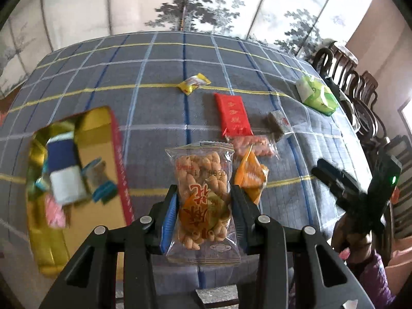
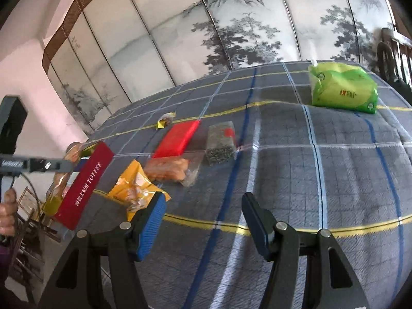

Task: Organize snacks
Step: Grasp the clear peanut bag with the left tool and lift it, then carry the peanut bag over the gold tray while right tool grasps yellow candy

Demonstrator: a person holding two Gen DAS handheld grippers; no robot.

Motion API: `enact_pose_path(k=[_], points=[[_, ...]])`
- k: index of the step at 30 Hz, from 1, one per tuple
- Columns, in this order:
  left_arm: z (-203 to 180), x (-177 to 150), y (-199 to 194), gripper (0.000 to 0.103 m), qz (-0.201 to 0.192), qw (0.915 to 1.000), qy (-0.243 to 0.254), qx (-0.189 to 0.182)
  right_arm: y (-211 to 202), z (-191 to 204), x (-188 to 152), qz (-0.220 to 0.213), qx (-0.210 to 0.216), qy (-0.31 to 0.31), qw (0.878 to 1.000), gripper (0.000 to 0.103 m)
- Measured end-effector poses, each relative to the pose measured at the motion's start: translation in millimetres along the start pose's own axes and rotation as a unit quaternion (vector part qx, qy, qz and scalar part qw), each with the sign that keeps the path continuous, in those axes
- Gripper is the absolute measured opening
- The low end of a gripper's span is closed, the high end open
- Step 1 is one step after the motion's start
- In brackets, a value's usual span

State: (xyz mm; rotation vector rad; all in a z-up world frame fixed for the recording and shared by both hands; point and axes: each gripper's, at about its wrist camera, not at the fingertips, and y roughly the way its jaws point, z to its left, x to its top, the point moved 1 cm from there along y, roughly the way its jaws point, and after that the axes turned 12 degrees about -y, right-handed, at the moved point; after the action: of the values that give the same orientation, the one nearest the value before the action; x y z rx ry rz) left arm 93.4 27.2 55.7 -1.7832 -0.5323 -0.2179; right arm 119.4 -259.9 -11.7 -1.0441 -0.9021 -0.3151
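"TOFFEE" is showing on the red box (image 2: 85, 182) in the right view only, while the left hand-held gripper (image 1: 203, 200) is pinching the twist-snack bag (image 1: 202, 200) and the right hand-held gripper (image 2: 203, 221) is hanging spread.

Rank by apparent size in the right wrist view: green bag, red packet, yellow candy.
1. green bag, the largest, though it lies far back.
2. red packet, clearly smaller.
3. yellow candy, the smallest; it lies a little farther than the red packet, yet the difference is too big to be only distance.
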Motion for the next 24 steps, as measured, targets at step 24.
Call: enact_pose_path(k=[24], points=[[110.3, -2.5, -51.2, 0.036, -0.074, 0.9944, -0.067, 0.037, 254.9, 53.7, 162.9, 0.170, 0.049, 0.138, 0.975, 0.063]])
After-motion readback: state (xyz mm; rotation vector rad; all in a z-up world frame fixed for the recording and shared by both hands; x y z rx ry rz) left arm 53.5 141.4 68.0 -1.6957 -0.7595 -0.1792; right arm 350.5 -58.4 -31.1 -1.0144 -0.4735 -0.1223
